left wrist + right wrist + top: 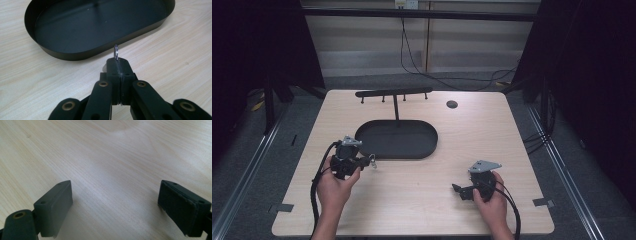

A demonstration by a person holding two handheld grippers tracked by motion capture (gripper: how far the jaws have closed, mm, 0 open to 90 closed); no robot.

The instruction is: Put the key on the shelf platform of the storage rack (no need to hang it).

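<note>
- While the left gripper (368,161) sits just off the near-left rim of the black oval tray (424,150), its jaws are pressed together on a small metal ring (116,52), which stands on edge and pokes up past the jaw tips.
- From the left gripper view the ring is pinched by its lower part, with its upper loop free and its flat face in line with the seam between the jaws.
- Beyond the tray's far rim a thin post carries a black rack (393,92) with short pegs hanging under its bar; it lies up and to the right of the ring, across the tray.
- That bar runs left to right over the table (427,205), so I judge the ring would have to travel forward over the tray and meet a peg with its hole facing it.
- Resting well apart at the near right of the table, the right gripper (457,190) has its jaws spread wide with nothing between them, just bare wood below.
- By my reading the left hand (333,189) is the nearer one to both tray and rack, and already carries the ring.
</note>
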